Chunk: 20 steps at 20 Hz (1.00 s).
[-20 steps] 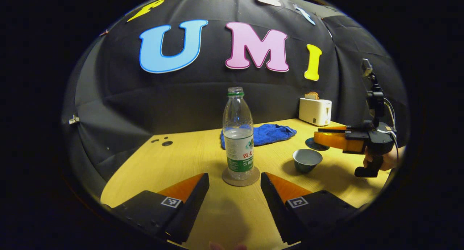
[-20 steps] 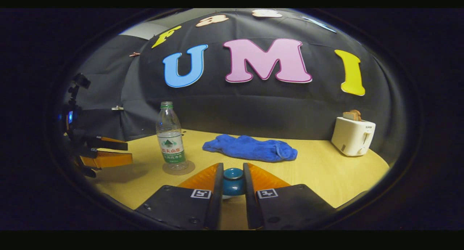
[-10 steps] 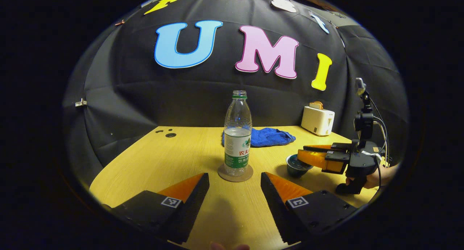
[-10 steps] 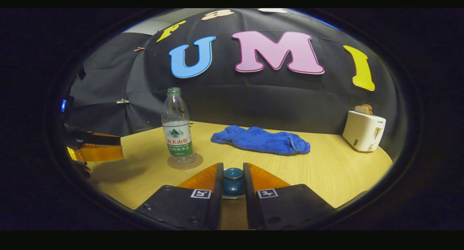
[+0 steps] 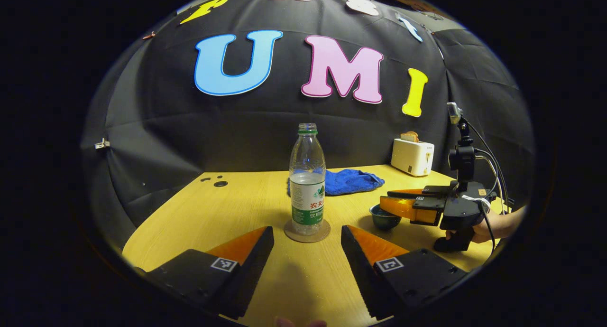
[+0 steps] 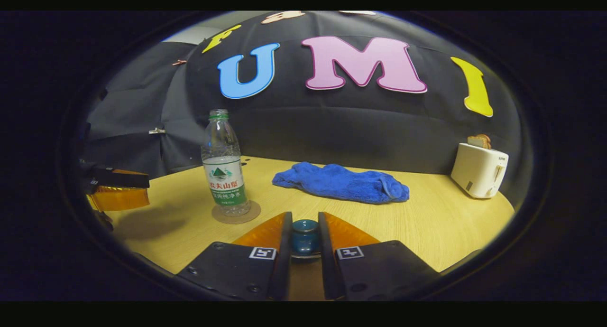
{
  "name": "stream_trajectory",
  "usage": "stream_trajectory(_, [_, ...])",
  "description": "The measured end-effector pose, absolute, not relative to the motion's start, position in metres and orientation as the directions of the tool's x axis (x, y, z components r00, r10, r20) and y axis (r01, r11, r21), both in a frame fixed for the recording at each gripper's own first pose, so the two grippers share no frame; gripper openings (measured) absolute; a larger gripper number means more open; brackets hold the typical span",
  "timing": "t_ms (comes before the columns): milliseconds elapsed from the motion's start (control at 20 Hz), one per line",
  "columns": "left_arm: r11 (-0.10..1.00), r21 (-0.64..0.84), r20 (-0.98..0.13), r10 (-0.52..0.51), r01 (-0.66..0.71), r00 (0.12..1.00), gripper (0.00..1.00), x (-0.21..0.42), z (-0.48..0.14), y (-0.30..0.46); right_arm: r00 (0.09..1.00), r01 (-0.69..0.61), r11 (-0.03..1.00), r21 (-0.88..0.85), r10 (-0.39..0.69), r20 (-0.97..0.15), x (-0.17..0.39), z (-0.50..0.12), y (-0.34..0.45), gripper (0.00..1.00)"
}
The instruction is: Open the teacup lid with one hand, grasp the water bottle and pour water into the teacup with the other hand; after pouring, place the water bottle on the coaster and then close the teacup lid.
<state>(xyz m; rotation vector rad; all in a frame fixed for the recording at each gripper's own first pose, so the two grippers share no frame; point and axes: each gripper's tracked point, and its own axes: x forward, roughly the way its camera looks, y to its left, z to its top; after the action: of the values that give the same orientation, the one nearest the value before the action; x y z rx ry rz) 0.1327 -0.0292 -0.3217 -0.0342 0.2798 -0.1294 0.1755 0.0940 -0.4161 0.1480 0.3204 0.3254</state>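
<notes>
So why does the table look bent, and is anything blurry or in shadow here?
Left gripper view: the fisheye lens bows the table edge; the bottle looks sharp and a soft shadow falls between the left claw fingers. Right gripper view: dimmer and softer, with the same bowing; the lid knob in the right claw is dark; the left claw throws a broad shadow.

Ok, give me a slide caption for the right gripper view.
Right gripper shut on teacup lid knob; water bottle upright on its coaster, blue cloth behind.
</notes>
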Motion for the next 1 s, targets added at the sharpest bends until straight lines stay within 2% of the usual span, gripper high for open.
stream_trajectory(150, [0.991,-0.053,-0.273,-0.134,0.124,0.953,0.9,0.133,-0.321,-0.029,0.896,-0.294,0.938,0.186,0.338,-0.287,0.17,-0.414,0.094,0.31])
stream_trajectory(200, [0.99,-0.053,-0.274,-0.138,0.128,0.952,0.9,0.134,-0.322,-0.03,0.896,-0.297,0.938,0.181,0.339,-0.287,0.168,-0.414,0.095,0.36])
stream_trajectory(250, [0.99,-0.051,-0.272,-0.139,0.13,0.952,0.9,0.135,-0.321,-0.03,0.895,-0.3,0.938,0.176,0.34,-0.288,0.165,-0.414,0.095,0.31])
stream_trajectory(400, [0.99,-0.048,-0.269,-0.143,0.135,0.953,0.9,0.134,-0.319,-0.029,0.894,-0.306,0.939,0.158,0.34,-0.291,0.161,-0.414,0.095,0.31])
stream_trajectory(450, [0.99,-0.046,-0.268,-0.141,0.133,0.953,0.9,0.134,-0.319,-0.028,0.895,-0.306,0.94,0.152,0.339,-0.29,0.16,-0.414,0.096,0.36])
stream_trajectory(500, [0.99,-0.045,-0.267,-0.139,0.132,0.954,0.9,0.135,-0.318,-0.028,0.895,-0.308,0.94,0.147,0.338,-0.292,0.159,-0.414,0.096,0.33])
stream_trajectory(600, [0.991,-0.05,-0.267,-0.135,0.126,0.954,0.9,0.134,-0.317,-0.027,0.894,-0.309,0.94,0.143,0.339,-0.294,0.159,-0.414,0.096,0.32])
stream_trajectory(650, [0.991,-0.055,-0.265,-0.134,0.124,0.955,0.9,0.134,-0.316,-0.026,0.891,-0.31,0.939,0.148,0.341,-0.299,0.158,-0.415,0.098,0.36])
stream_trajectory(800, [0.992,-0.065,-0.262,-0.126,0.113,0.957,0.9,0.133,-0.312,-0.025,0.895,-0.307,0.939,0.153,0.339,-0.288,0.153,-0.408,0.096,0.73])
stream_trajectory(900, [0.993,-0.067,-0.259,-0.115,0.101,0.959,0.9,0.131,-0.305,-0.024,0.911,-0.3,0.941,0.157,0.332,-0.247,0.15,-0.389,0.093,0.8])
stream_trajectory(1000, [0.994,-0.072,-0.251,-0.099,0.084,0.963,0.9,0.128,-0.294,-0.023,0.923,-0.288,0.943,0.168,0.32,-0.215,0.146,-0.361,0.086,0.78])
